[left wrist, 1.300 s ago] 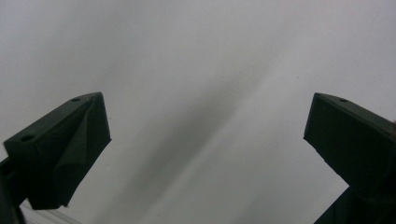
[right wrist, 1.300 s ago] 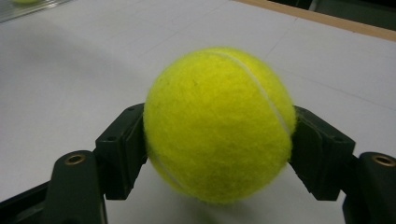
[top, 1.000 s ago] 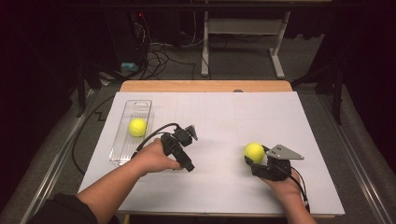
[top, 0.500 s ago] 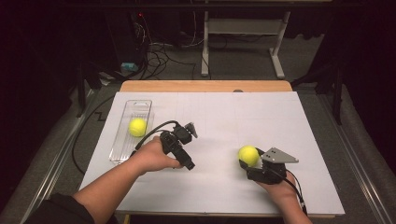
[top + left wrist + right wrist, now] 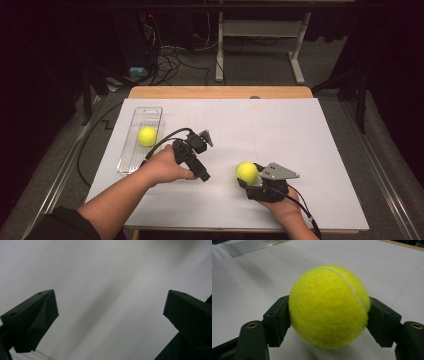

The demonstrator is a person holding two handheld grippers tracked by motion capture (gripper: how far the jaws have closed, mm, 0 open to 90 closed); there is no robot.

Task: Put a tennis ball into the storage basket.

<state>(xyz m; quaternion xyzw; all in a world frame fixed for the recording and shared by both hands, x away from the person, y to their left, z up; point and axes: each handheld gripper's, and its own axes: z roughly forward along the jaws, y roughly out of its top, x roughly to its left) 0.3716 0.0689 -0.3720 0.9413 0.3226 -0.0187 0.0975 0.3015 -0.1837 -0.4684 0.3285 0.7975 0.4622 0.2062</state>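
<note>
Your right gripper (image 5: pixel 248 176) sits near the front of the white table (image 5: pixel 280 130), right of centre, and it is clamped on a ball (image 5: pixel 246 171). From above, you see only the yellow top of that ball poking out at the gripper's far-left end, with the grey plate (image 5: pixel 278 171) behind it. The right gripper view settles the grasp: both black jaws press against the ball's (image 5: pixel 329 306) sides, one on each flank, and the white seam curves over its upper right. That view also catches a corner of the clear tray (image 5: pixel 249 246) at the far left edge, well apart from the ball.

Your left gripper (image 5: pixel 196 160) lies left of centre, its jaws pointing toward the near right, and your left hand (image 5: pixel 165 165) is wrapped round its body. The high view does not let you judge the jaw gap. The left gripper view does: the two jaws stand wide apart with only bare white table (image 5: pixel 107 290) between them, so this gripper (image 5: pixel 110 312) is released and holds nothing.

The high view alone gives you the layout: the tray (image 5: pixel 131 157) lies lengthwise along the table's left side, just left of your left hand, and a second ball (image 5: pixel 147 136) rests inside it, toward the middle. The two balls are well apart, with the left gripper between them.
</note>
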